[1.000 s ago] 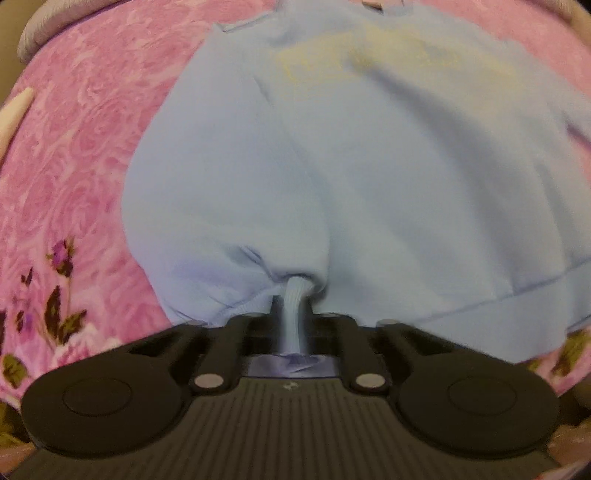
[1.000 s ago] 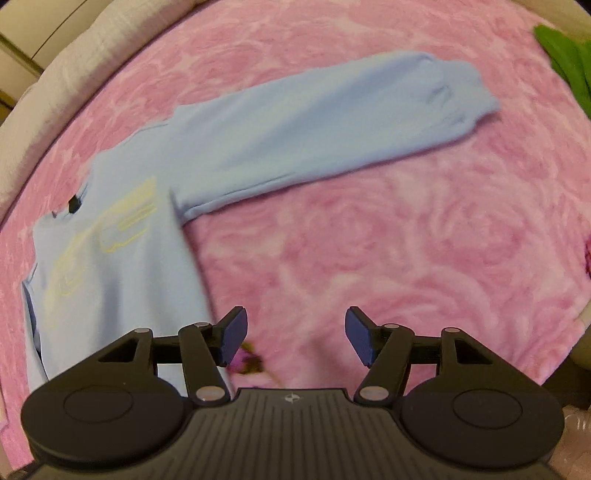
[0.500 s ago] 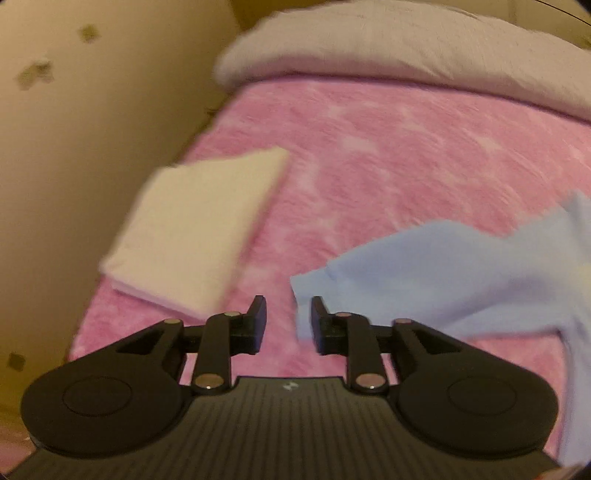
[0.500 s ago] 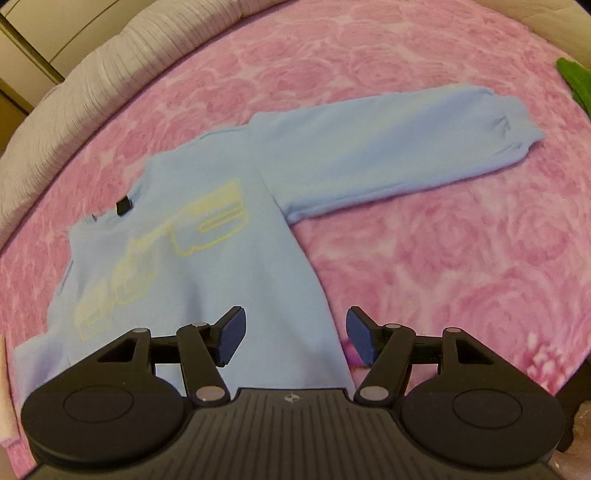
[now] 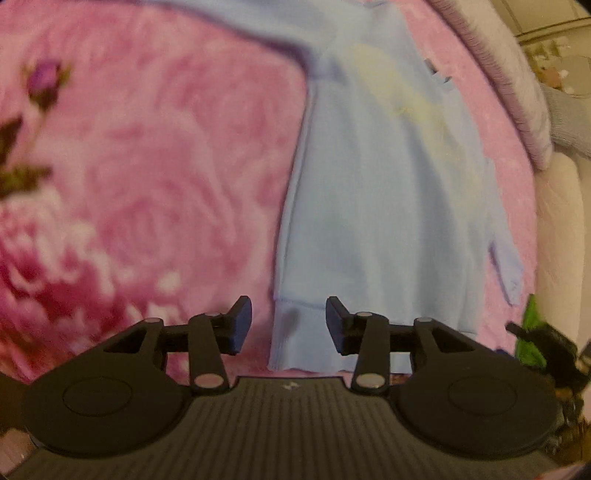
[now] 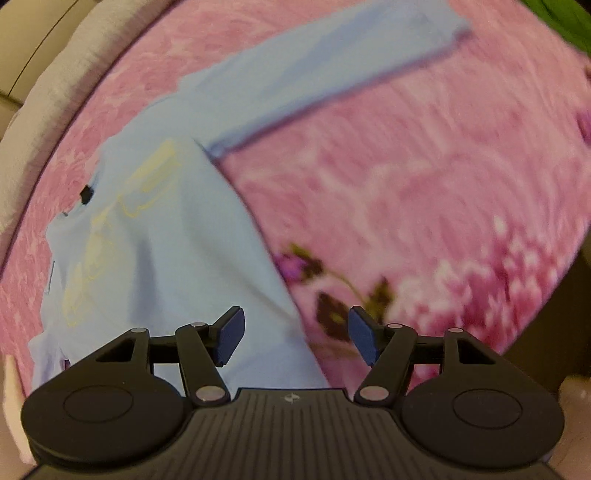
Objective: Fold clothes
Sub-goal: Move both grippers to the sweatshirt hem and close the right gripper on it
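Note:
A light blue sweatshirt (image 5: pixel 384 192) with a pale yellow print lies flat on a pink rose-patterned bedspread (image 5: pixel 147 184). In the left wrist view my left gripper (image 5: pixel 289 325) is open, its fingers straddling the hem's corner just above the cloth. In the right wrist view the sweatshirt (image 6: pixel 159 236) fills the left side, with one sleeve (image 6: pixel 332 62) stretched out to the upper right. My right gripper (image 6: pixel 293 338) is open above the sweatshirt's side edge, holding nothing.
A grey pillow or bolster (image 5: pixel 517 74) runs along the bed's far edge. Something green (image 5: pixel 530 332) lies at the right by the bed's edge, and green cloth (image 6: pixel 561 18) shows at the top right. The dark floor (image 6: pixel 546 332) is beyond the bedspread's right edge.
My left gripper let go of the sleeve cuff it held a second ago, swung away, then came back open over the hem corner. My right gripper stayed open and shifted over the sweatshirt's side edge.

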The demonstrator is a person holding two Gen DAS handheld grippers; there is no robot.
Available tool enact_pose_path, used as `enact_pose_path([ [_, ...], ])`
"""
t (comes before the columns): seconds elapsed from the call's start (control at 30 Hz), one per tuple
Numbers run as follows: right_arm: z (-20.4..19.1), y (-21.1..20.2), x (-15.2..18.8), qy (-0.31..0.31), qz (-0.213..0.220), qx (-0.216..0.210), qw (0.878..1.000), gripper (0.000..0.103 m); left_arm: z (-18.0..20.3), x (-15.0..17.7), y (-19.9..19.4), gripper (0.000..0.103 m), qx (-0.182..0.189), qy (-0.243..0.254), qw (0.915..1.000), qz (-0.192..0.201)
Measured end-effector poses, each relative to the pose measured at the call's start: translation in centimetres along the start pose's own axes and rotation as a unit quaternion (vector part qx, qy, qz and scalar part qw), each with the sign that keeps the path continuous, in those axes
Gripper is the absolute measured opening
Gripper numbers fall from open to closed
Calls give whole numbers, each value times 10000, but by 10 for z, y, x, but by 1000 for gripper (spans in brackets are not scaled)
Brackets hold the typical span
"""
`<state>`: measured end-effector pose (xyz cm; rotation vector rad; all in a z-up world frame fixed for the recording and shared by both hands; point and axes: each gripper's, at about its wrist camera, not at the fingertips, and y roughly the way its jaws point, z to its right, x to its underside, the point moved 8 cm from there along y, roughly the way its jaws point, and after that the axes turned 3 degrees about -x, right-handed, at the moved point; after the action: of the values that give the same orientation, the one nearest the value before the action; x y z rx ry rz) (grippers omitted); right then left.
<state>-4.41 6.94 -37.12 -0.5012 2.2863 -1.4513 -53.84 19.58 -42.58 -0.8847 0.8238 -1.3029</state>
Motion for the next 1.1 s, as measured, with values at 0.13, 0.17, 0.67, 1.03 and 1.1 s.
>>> enact_pose_path([
  [0.13, 37, 6, 12, 597, -170, -291, 9977, 66, 14, 14, 21, 39, 435, -437, 9981, -86],
  [0.17, 42, 7, 15, 690, -188, -390, 9967, 66, 15, 15, 23, 35, 291, -371, 9989, -40],
  [0.67, 27, 21, 65, 138, -640, -1650, 9841, 59, -10, -21, -45, 0, -1113, 254, 9876, 1074],
  [1.03, 26, 48, 63, 711, -583, -2068, 9740, 15, -23, -22, -31, 39, -837, -204, 9917, 953],
  [1.1, 23, 48, 61, 558, -553, -1935, 9779, 10, -24, -20, -27, 38, -613, -338, 9938, 867],
])
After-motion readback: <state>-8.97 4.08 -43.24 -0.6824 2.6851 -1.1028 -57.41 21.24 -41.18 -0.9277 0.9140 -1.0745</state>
